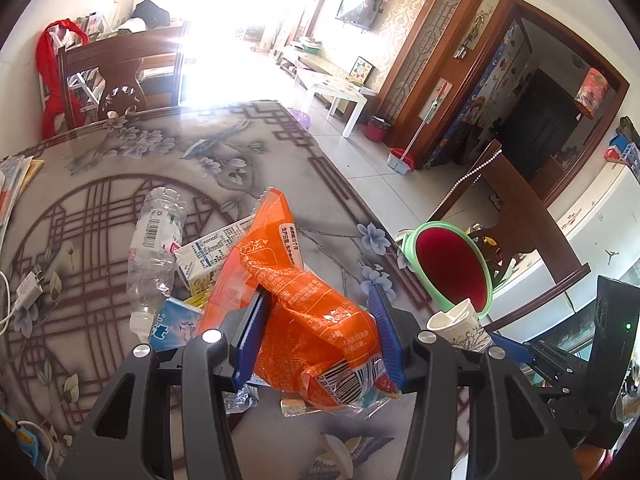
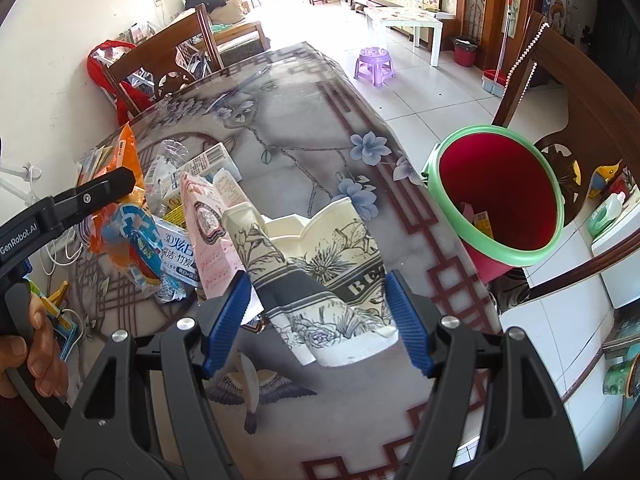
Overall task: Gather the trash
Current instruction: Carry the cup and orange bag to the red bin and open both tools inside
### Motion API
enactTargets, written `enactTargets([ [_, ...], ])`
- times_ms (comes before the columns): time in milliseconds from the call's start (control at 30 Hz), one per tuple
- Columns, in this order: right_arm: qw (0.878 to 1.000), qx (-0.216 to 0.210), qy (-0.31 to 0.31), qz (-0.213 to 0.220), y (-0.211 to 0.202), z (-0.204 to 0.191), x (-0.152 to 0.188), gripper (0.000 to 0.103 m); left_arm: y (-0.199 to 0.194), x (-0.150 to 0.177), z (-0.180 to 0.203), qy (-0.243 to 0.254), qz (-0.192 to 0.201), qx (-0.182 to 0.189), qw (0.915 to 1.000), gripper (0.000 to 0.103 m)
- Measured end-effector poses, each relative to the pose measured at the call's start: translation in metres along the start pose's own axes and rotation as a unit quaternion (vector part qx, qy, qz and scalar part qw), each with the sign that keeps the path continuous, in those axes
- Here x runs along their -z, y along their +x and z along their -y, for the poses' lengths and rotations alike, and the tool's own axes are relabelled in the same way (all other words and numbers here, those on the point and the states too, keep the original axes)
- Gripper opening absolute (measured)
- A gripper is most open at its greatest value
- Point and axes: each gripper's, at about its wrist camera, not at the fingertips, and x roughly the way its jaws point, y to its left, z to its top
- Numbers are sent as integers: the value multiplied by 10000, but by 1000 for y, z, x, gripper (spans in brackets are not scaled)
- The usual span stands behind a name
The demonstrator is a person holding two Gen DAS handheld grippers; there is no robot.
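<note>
Left wrist view: left hand-held gripper [image 1: 318,334] clamps an orange wrapper [image 1: 304,300]. Right hand-held gripper [image 2: 316,320], jaws apart, straddles a crushed cup [image 2: 320,280]; bin [image 2: 500,196] right.

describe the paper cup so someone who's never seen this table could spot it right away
Start at the red bin with the green rim beside the table's edge. Just left of it, the crushed paper cup sits between the right gripper's blue fingers. It's cream with black ink flowers, unlike the colourful wrappers.
</note>
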Motion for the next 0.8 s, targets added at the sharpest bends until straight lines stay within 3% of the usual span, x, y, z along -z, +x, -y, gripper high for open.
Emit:
enactTargets([
  [433, 10000, 25, 41, 45, 0, 32, -19, 67, 20, -12, 23, -14, -24, -42, 10000, 48],
  [800, 9996, 174, 220, 71, 5, 97, -35, 67, 50, -16, 65, 38, -149, -46, 9999, 48],
])
